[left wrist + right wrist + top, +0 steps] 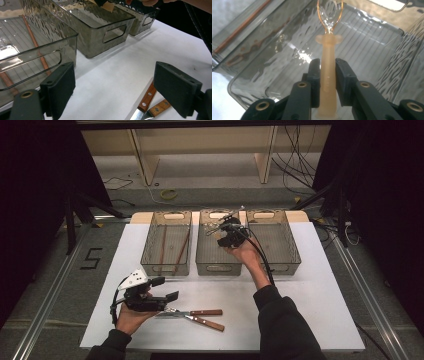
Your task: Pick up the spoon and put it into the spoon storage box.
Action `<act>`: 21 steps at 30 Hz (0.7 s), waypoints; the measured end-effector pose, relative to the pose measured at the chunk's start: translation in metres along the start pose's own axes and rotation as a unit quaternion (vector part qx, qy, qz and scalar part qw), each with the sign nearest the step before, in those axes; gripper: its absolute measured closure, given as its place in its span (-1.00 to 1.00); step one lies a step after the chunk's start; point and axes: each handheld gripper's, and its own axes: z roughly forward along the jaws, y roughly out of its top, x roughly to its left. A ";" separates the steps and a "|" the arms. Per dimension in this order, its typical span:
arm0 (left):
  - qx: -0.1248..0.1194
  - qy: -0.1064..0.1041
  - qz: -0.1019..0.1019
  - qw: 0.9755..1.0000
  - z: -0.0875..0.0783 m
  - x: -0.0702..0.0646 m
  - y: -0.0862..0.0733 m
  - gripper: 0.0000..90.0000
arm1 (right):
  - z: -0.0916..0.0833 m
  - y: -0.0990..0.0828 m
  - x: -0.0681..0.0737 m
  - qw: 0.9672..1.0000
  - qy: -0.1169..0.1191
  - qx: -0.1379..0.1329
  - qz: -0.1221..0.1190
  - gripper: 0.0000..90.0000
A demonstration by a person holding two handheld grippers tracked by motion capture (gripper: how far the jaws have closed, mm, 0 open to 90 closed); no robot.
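The right gripper (327, 75) pinches a whisk (329, 82) by its handle over the middle bin (218, 268); lower it toward 12 o'clock before releasing. The left gripper (167, 289) waits spread at 7 o'clock.

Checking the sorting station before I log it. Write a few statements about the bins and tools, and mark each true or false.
1. The right gripper holds a pale whisk over the middle bin. True.
2. The left gripper is clamped on a knife. False: its fingers stand open, holding nothing.
3. Two wooden-handled knives lie on the table. True.
4. The left bin is empty. False: it holds long brown sticks.
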 end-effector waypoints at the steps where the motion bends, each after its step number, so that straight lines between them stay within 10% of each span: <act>1: 0.000 0.000 0.000 1.000 0.000 0.000 0.000 -0.62 | 0.001 0.000 0.000 1.000 0.002 0.002 0.000 0.65; 21: -0.003 0.005 -0.003 1.000 -0.002 0.002 0.000 -0.62 | -0.039 -0.017 0.018 0.996 0.071 -0.037 -0.033 -0.24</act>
